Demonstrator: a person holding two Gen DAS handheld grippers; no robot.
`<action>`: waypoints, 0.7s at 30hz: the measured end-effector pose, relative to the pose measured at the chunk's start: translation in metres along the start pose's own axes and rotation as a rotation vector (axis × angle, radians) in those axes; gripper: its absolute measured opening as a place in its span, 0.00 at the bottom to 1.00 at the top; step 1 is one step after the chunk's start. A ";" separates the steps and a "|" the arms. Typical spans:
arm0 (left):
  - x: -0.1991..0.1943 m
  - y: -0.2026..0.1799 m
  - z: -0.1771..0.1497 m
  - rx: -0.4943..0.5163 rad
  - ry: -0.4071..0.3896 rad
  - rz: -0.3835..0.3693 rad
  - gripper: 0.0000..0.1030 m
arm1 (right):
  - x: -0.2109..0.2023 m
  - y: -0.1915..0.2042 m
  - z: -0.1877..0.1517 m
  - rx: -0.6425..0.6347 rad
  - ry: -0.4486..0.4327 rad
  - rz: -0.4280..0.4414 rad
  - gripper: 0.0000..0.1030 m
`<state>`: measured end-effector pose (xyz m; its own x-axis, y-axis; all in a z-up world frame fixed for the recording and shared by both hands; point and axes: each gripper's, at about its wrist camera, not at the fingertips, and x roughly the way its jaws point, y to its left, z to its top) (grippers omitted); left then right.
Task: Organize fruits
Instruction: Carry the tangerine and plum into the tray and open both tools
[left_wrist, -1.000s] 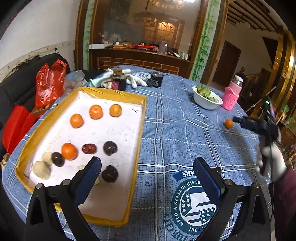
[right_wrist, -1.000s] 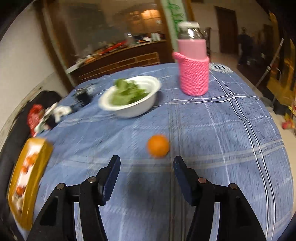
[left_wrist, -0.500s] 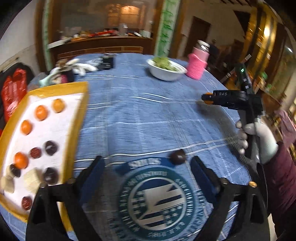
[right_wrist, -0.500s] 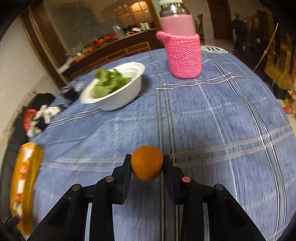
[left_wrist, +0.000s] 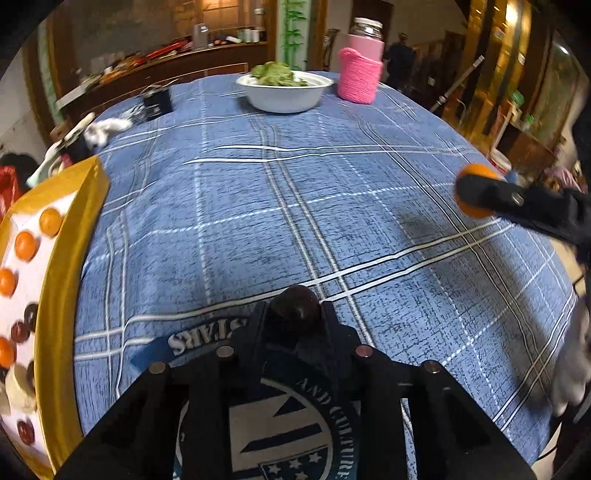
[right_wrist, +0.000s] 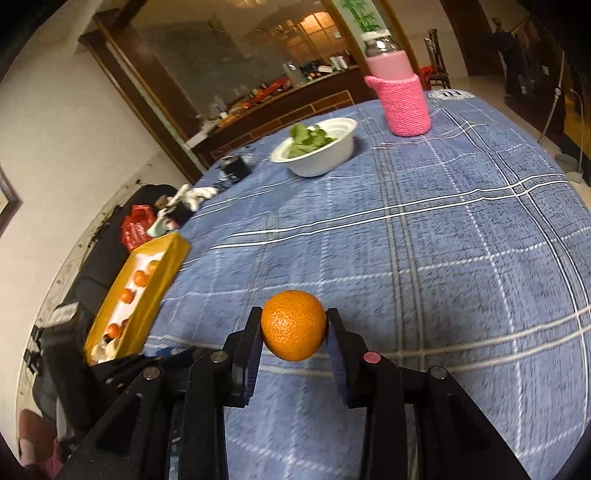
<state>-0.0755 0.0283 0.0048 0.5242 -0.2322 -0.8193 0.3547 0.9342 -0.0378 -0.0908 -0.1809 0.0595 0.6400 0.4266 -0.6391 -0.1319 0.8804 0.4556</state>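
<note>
My right gripper (right_wrist: 294, 328) clamps 1 orange (right_wrist: 293, 325) between its 2 pads, above the blue checked tablecloth (right_wrist: 443, 258). Ahead and left of my tongs: yellow-rimmed tray (right_wrist: 162, 284) with several small oranges. Far ahead: white bowl (right_wrist: 325, 157) of greens. Ahead and right of that: bottle in pink knit sleeve (right_wrist: 402, 99). Left gripper's black frame just left of mine.

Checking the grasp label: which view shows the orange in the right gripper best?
Right wrist: the orange sits centred and sharp between the right gripper pads. Left wrist shows it only small, blurred at the right edge, half hidden behind a finger.
</note>
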 end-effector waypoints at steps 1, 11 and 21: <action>-0.005 0.003 -0.003 -0.019 -0.003 0.000 0.25 | -0.002 0.003 -0.002 -0.005 -0.003 0.003 0.35; -0.091 0.066 -0.029 -0.209 -0.161 0.018 0.26 | -0.016 0.052 -0.024 -0.088 -0.001 0.020 0.35; -0.145 0.201 -0.075 -0.528 -0.259 0.181 0.26 | 0.012 0.142 -0.029 -0.241 0.062 0.069 0.36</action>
<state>-0.1382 0.2706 0.0734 0.7347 -0.0534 -0.6763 -0.1541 0.9577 -0.2431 -0.1238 -0.0448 0.0978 0.5771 0.4923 -0.6517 -0.3546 0.8698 0.3431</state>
